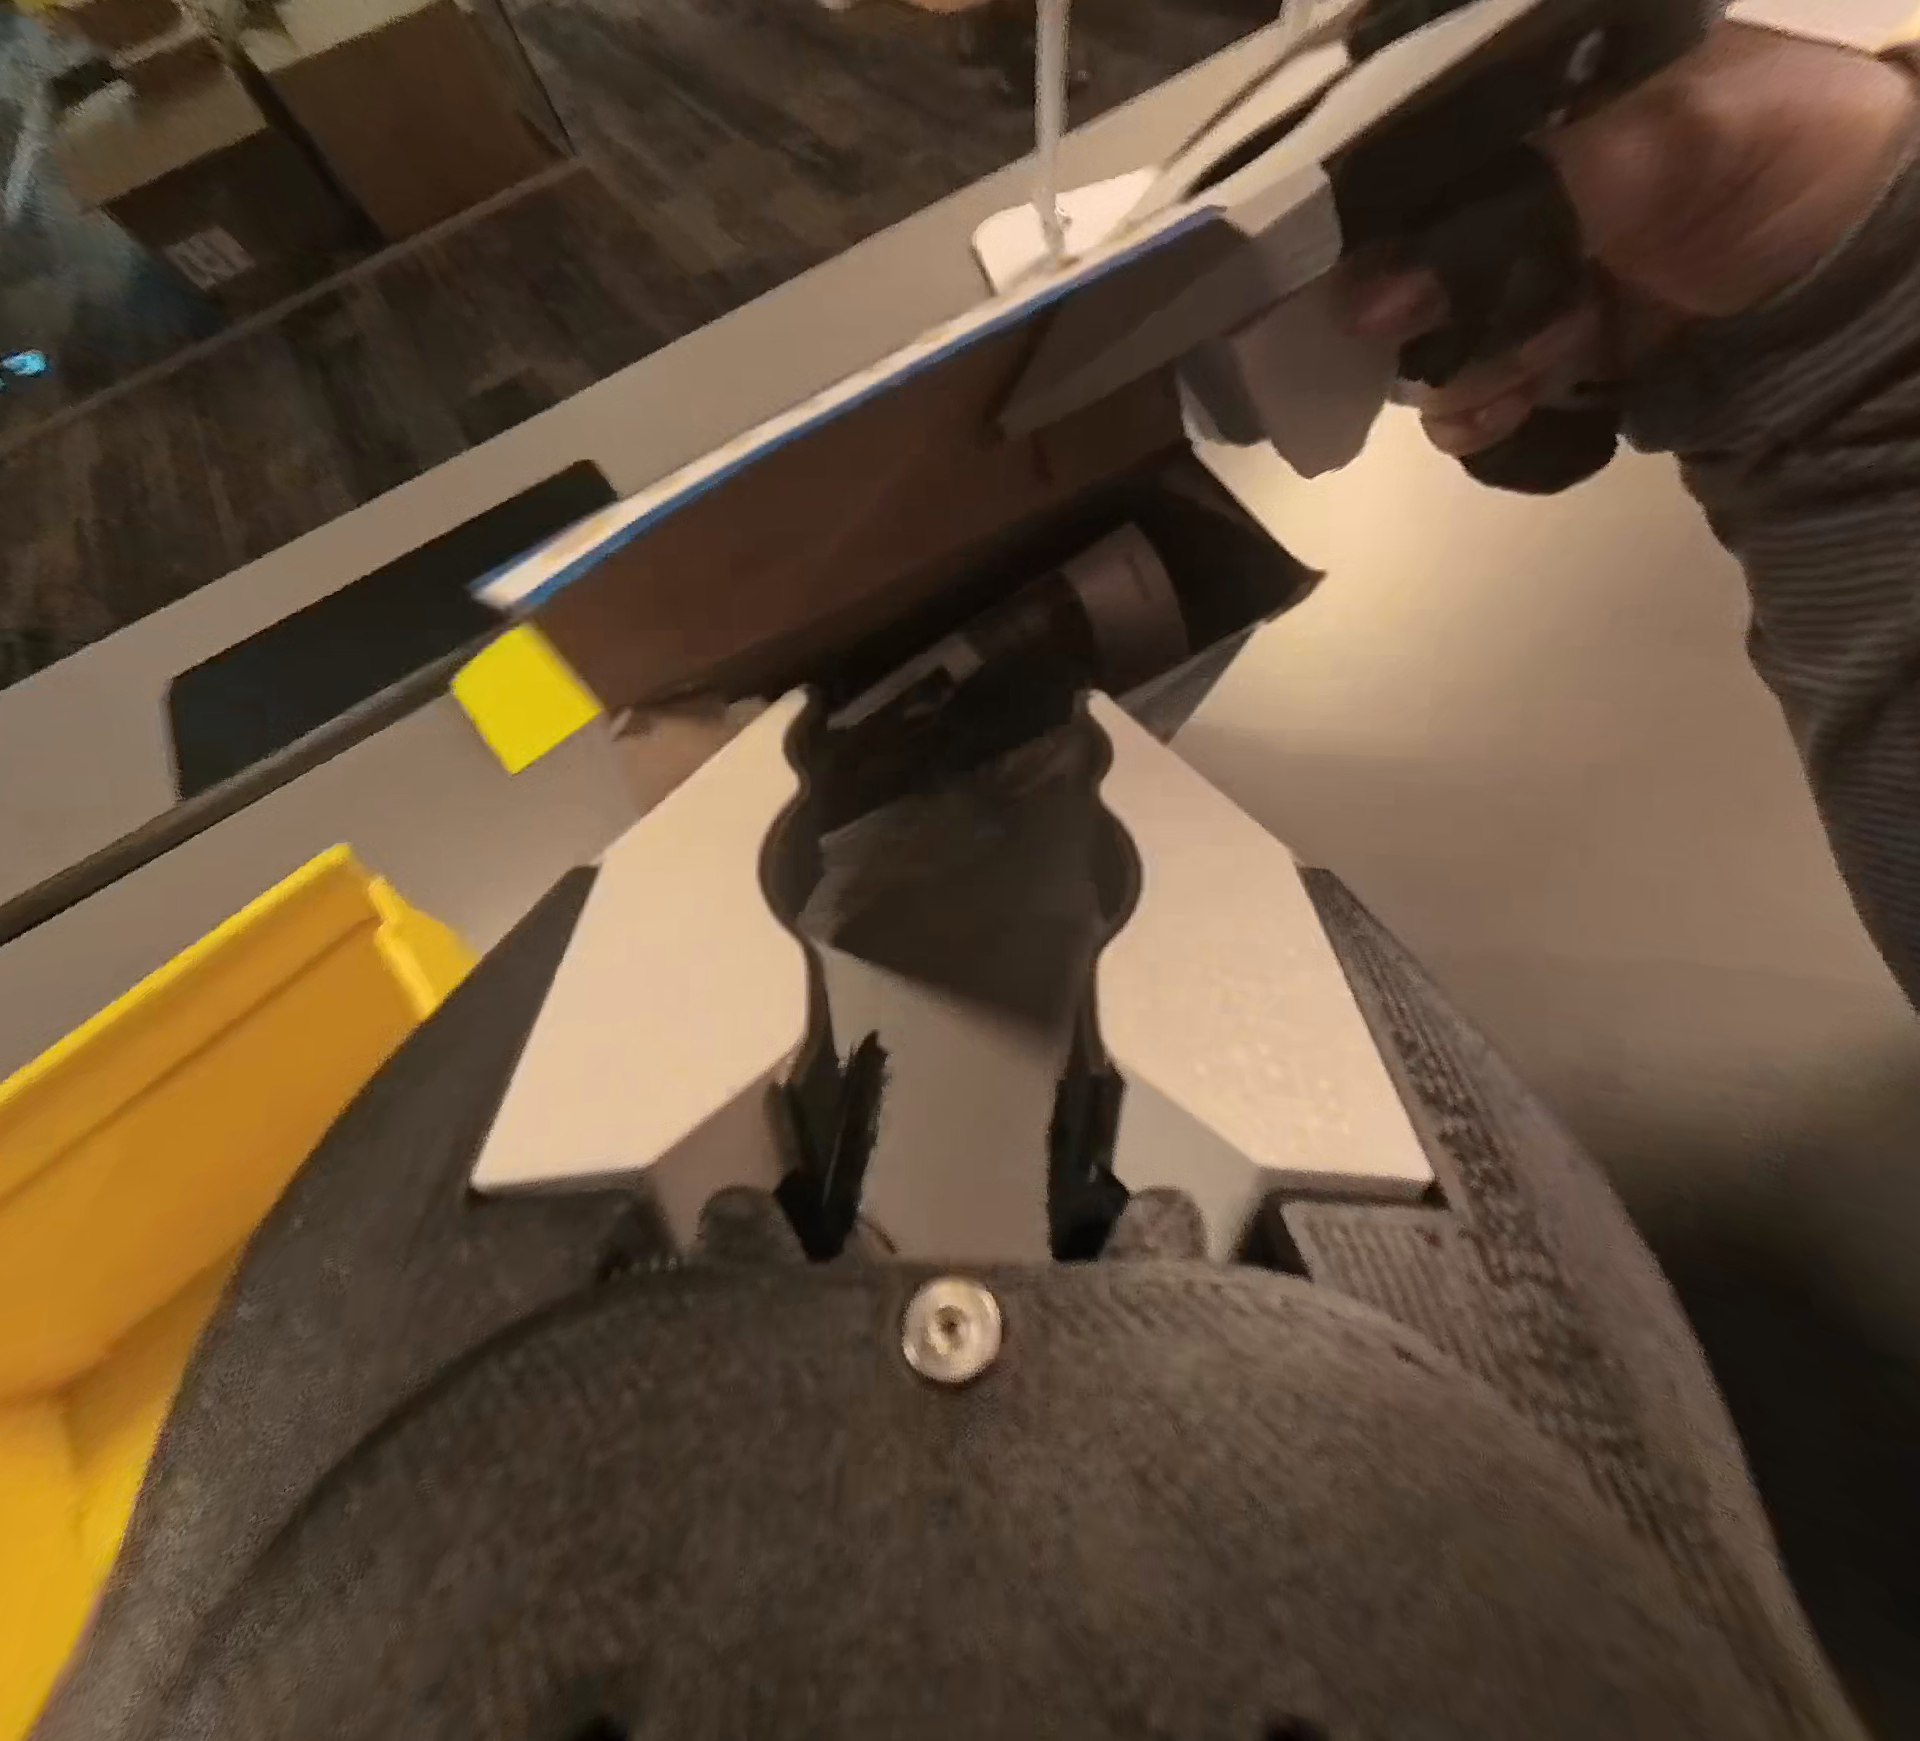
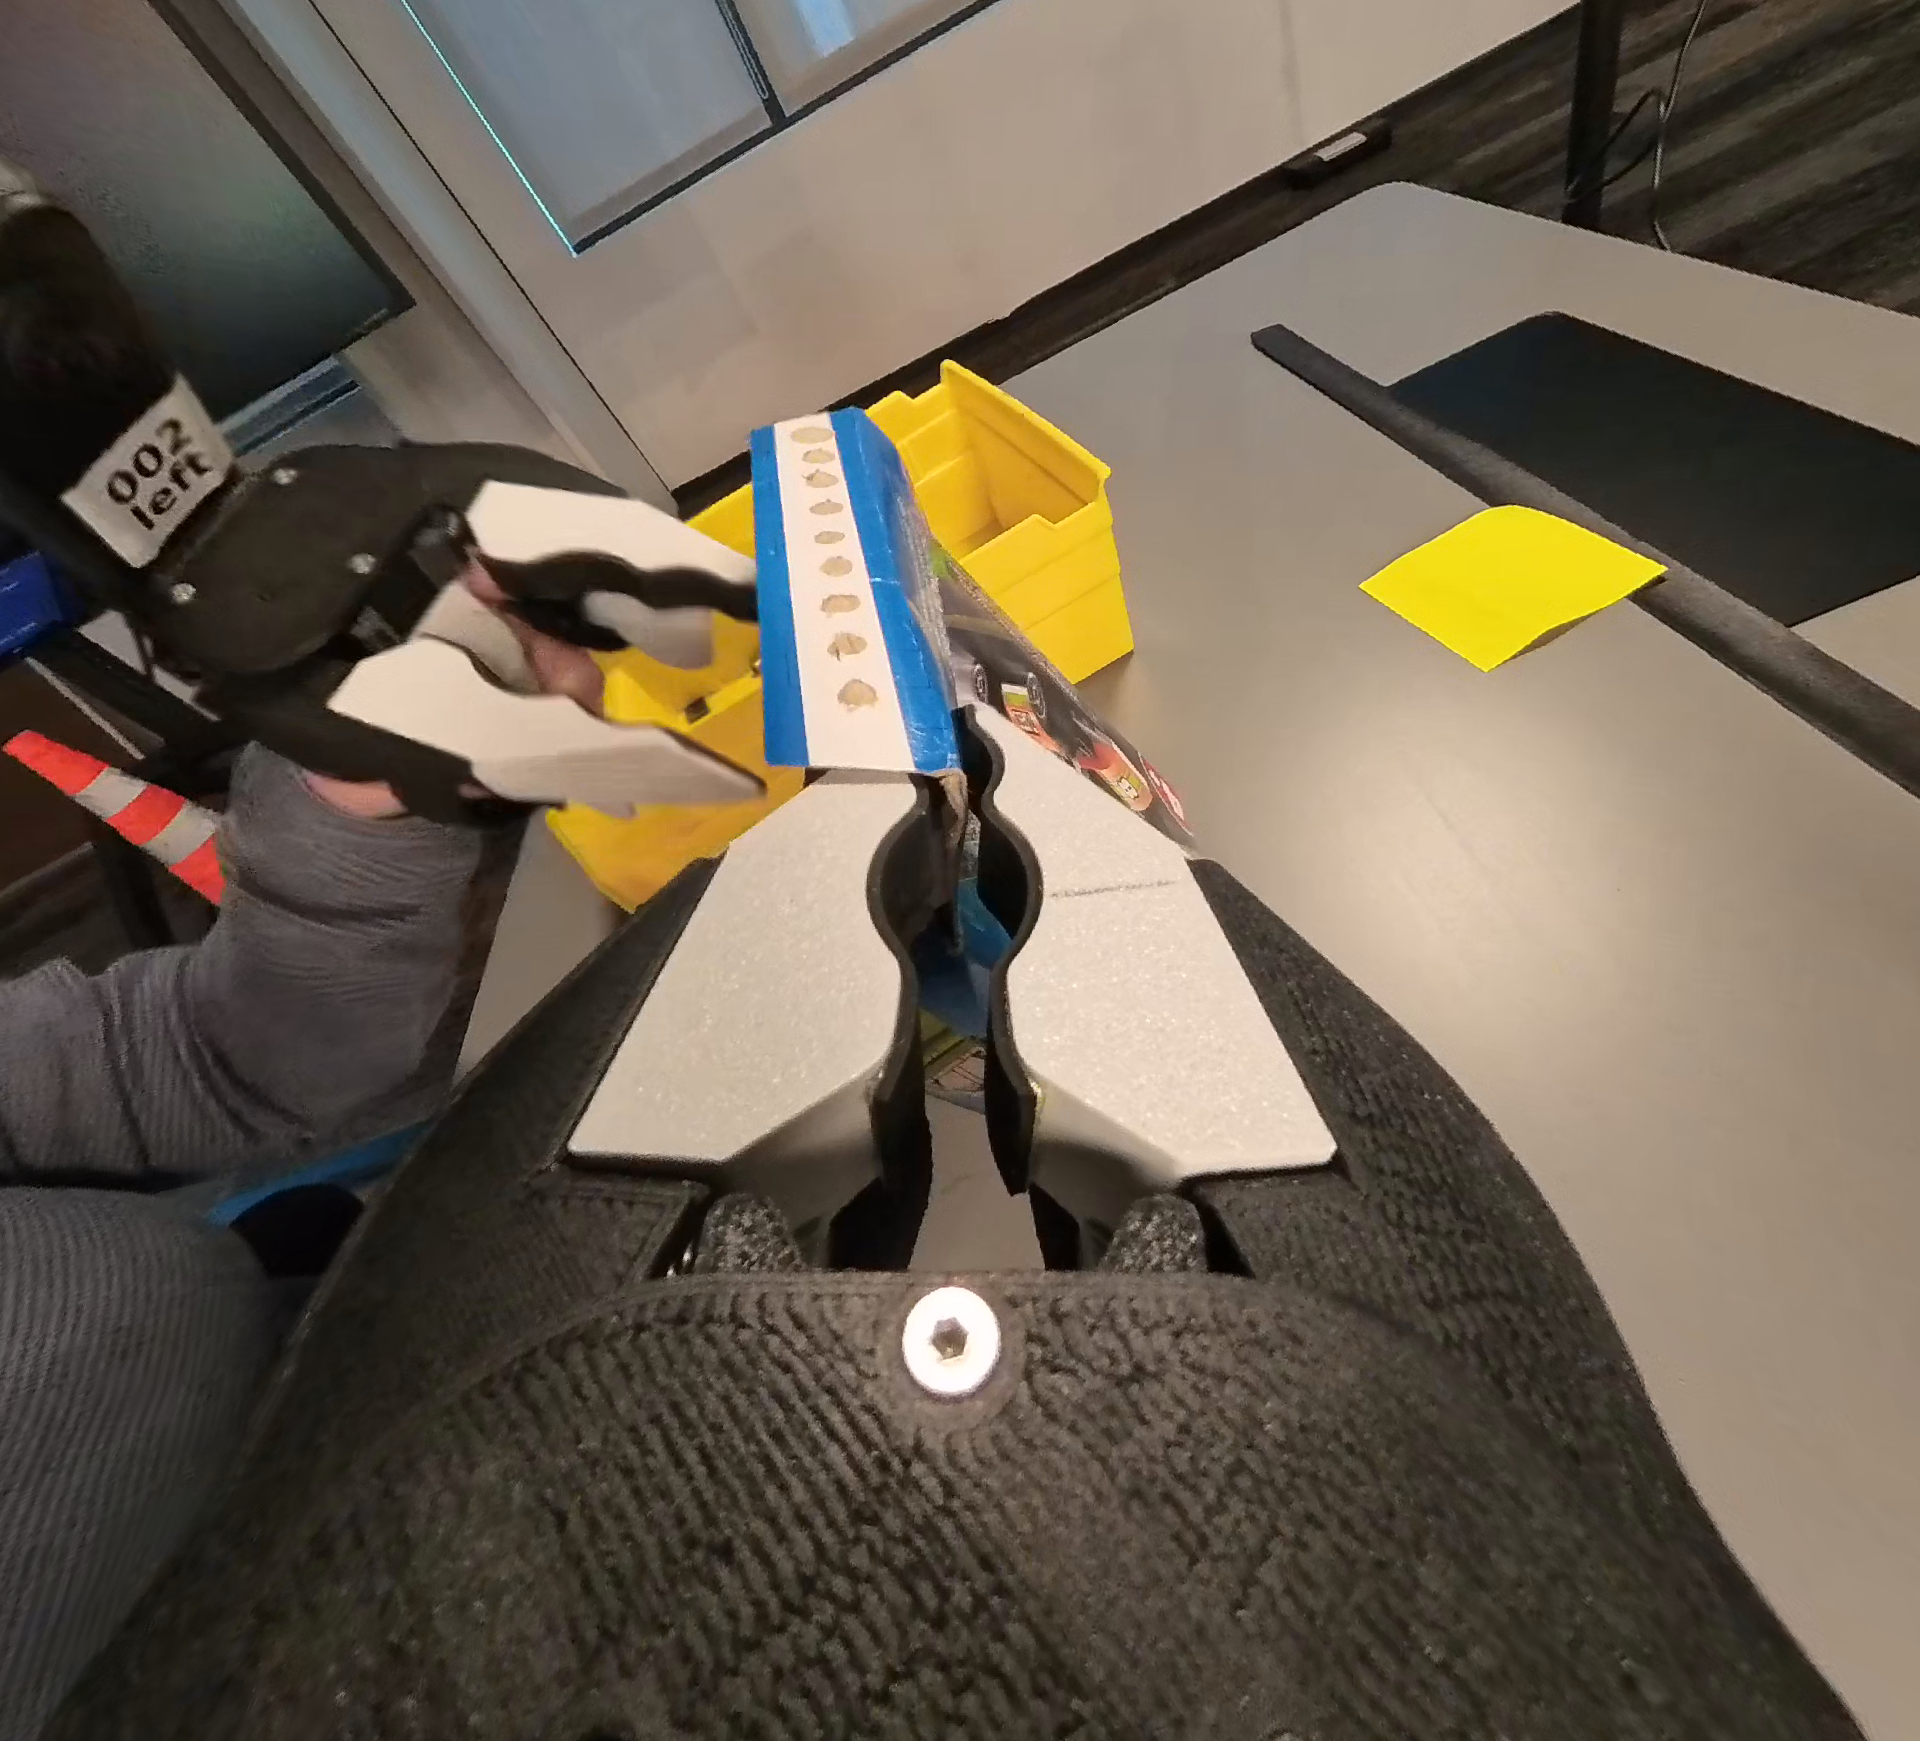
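Right gripper (image 2: 961, 782) was clamped on the wall of an open cardboard box (image 2: 862, 590) held above the table (image 2: 1351, 860), long axis pointing away toward the yellow bin (image 2: 1039, 548); left gripper (image 2: 743, 683), jaws apart and empty, faced its opened end, just beside the flap.

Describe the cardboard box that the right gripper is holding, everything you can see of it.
The cardboard box is flat, with a printed dark face, blue edges and a white flap strip bearing a row of glue dots. Its plain brown inside shows in the left wrist view, with a dark cylindrical item inside the opened end. The right gripper is shut on one wall, holding the box tilted in the air above the grey table, in front of the yellow bins. The left gripper, open, hovers at the flap.
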### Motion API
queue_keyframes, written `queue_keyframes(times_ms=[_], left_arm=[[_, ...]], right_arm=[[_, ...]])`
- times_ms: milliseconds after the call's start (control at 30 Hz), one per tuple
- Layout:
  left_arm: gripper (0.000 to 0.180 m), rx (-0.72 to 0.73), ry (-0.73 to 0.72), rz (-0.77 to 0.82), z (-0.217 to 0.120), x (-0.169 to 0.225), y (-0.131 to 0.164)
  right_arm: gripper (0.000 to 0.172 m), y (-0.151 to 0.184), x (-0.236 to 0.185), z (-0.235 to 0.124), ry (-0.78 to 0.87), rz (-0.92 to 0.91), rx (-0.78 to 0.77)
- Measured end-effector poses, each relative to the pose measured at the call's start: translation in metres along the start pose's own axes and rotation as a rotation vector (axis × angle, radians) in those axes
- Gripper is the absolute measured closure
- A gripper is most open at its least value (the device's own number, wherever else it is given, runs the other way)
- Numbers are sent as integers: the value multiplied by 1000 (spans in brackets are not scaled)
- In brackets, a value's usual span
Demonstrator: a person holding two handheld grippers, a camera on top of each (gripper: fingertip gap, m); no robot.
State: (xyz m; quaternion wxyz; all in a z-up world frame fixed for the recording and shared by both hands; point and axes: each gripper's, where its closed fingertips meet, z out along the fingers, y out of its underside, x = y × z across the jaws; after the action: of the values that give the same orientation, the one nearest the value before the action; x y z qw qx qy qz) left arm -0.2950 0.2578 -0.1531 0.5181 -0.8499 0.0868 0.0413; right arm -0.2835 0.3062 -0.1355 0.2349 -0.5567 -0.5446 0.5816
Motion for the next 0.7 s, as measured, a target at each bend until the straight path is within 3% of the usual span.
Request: queue_keyframes(times_ms=[133, 300, 467, 567, 700], left_arm=[[138, 85, -174, -141, -54, -44, 10], [139, -60, -343, -324, -106, -99, 79], [138, -463, -154, -482, -102, -77, 172], [143, -612, -36, -469, -95, -55, 201], [141, -782, 8, -403, -91, -45, 225]], right_arm=[[172, 0, 1, 0, -1, 6, 6], [172, -1, 2, 1, -2, 10, 10], [172, -1, 2, 1, 5, 10, 8], [172, -1, 2, 1, 10, 9, 7], [172, -1, 2, 1, 14, 9, 5]])
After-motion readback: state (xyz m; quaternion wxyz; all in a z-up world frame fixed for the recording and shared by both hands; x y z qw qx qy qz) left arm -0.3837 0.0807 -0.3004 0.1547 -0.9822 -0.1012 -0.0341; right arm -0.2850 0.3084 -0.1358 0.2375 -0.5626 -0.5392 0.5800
